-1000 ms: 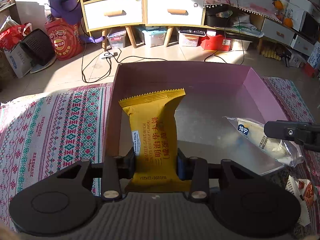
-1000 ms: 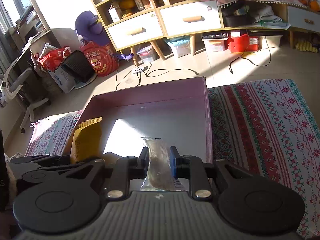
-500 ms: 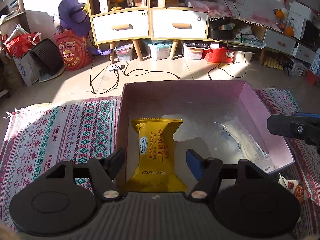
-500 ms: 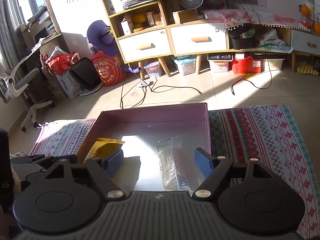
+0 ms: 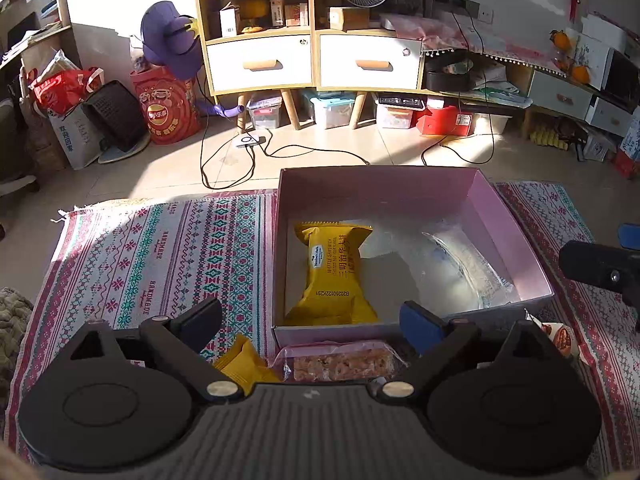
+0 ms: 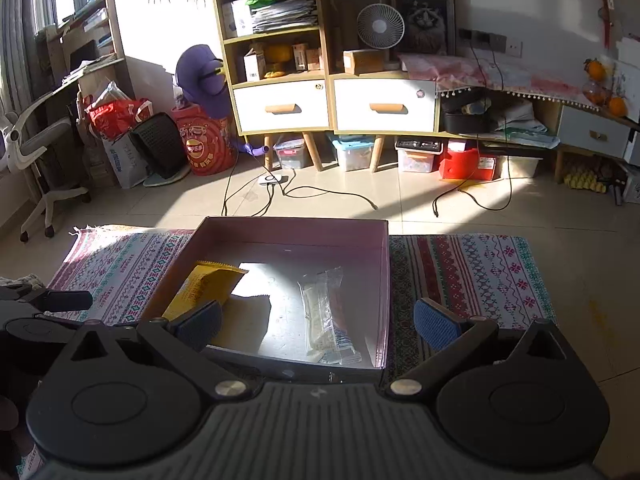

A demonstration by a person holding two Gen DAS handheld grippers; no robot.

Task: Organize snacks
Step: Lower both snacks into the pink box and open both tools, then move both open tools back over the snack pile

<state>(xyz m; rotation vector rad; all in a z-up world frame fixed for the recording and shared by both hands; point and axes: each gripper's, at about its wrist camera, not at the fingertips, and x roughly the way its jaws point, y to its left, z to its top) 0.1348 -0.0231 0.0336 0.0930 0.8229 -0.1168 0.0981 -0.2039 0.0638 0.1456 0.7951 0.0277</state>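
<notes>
Now | both tongs gaping, just widened, empty | crinkly yellow packet (image 5: pixel 334 276) | pink box (image 5: pixel 380 188)

Left gripper (image 5: pixel 310 318) pointed steeply down, jaws spread wide and just been opening, nothing between the blue pads (image 5: pixel 420 326). Right gripper (image 6: pixel 318 326) tilted down likewise, jaws at full spread, just been opening too, pads (image 6: pixel 434 328) clear of anything. In the left wrist view the right gripper's black finger poked in at the right edge; in the right wrist view the left gripper sat at the left edge.
</notes>
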